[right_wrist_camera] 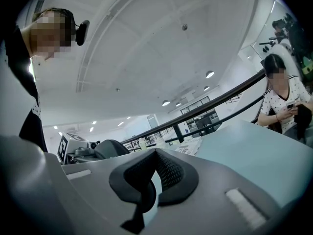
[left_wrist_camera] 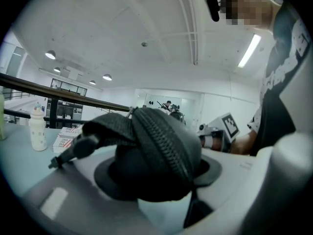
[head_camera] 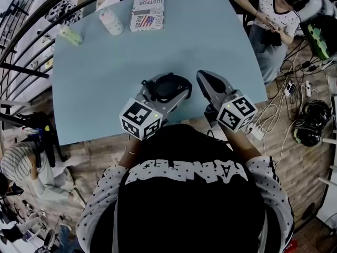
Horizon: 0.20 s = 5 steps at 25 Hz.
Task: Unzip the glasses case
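So the glasses case point(left_wrist_camera: 156, 151) sits dead centre in the left gripper view and just left of centre in the head view, pinched in the left hand-held gripper point(head_camera: 159, 99) over the near edge of the pale blue surface point(head_camera: 210, 36). My guess is it's one of those light, semi-stiff fabric shells: some give under the pads, not fragile, and the weave should keep it from slipping. The zipper point(left_wrist_camera: 168, 141) runs over the top in plain sight and looks fully done up. I'd hold the body as it is and go for the pull with the other hand. The right hand-held gripper point(right_wrist_camera: 152, 182) has its pads pressed together on nothing, parked right of the case. Trouble is the pull: there's a tiny glint at the top of the zip, upper middle of the left gripper view, but I can't swear that's it. A dark strap pokes out left too. I also can't tell if the case rests on the surface or hangs above it.
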Tool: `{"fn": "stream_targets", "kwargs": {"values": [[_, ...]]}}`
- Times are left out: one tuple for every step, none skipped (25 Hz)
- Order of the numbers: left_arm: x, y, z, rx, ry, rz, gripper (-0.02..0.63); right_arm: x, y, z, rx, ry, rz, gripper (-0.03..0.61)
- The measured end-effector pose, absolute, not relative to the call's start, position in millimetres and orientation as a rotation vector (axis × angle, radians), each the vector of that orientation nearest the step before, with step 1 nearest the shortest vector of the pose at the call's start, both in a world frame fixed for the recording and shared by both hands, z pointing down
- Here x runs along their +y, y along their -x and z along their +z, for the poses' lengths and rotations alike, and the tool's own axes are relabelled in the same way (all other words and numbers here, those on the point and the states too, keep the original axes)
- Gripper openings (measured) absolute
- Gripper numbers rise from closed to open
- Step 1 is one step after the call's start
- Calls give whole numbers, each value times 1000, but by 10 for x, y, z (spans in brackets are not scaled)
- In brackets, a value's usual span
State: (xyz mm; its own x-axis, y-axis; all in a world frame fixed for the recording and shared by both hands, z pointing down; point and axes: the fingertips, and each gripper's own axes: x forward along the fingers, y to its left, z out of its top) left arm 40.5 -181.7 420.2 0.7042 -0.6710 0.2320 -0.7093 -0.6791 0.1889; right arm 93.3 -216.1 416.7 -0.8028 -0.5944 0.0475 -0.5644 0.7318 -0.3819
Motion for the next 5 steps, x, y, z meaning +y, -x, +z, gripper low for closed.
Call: {"fn": "stream_targets", "kwargs": {"values": [[-1820, -406, 4191, -1097, -2648, 207, 0, -2162, -931, 4159, 2852, 953, -589, 3], [-1824, -407, 4179, -1098, -2647, 205, 0, -2163, -929, 4153, 2853, 952, -587, 3], [-1827, -408, 4169, -1099, -2649, 202, 0, -2164, -928, 4148, 2854, 951, -587, 3], [-1830, -409, 4160, -1100, -2650, 200, 0, -2165, -927, 4145, 2855, 949, -587, 3], [-1832, -411, 4151, -1101, -2652, 198, 0, -2166, -926, 4142, 2856, 948, -586, 3]]}}
